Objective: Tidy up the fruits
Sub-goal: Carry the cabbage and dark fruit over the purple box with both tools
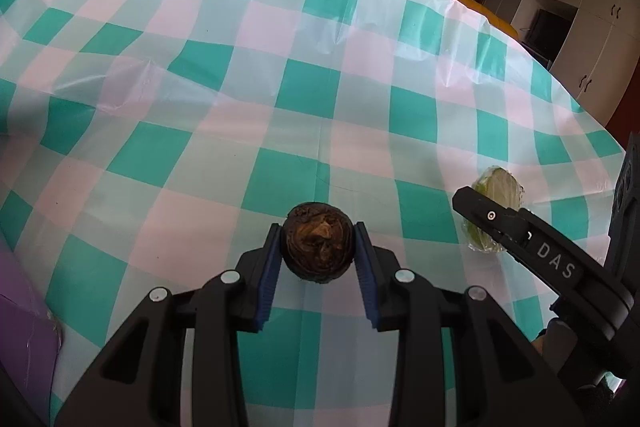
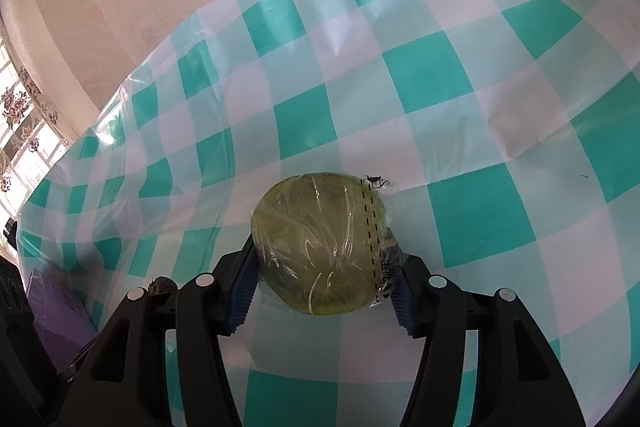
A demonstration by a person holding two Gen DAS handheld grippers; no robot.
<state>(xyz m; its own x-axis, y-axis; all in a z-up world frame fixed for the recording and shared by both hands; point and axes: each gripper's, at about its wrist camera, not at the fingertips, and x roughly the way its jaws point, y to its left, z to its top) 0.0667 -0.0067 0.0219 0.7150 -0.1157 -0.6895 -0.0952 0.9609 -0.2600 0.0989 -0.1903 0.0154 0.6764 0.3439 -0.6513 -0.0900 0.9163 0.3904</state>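
Claws both grip fruit above the checked desk (image 1: 304, 75). Left claw (image 1: 318, 251) is clamped on a dark brown round fruit (image 1: 318, 247); right claw (image 2: 320, 267) squeezes a plastic-wrapped green fruit (image 2: 316, 243), seen at three o'clock in the left view.

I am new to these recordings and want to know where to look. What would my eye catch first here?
First, the green-and-white checked tablecloth filling both views. Next, the left gripper shut on a dark brown round fruit at the centre of its view. Then the right gripper clamps a pale green fruit wrapped in clear film, low in the middle of its view.
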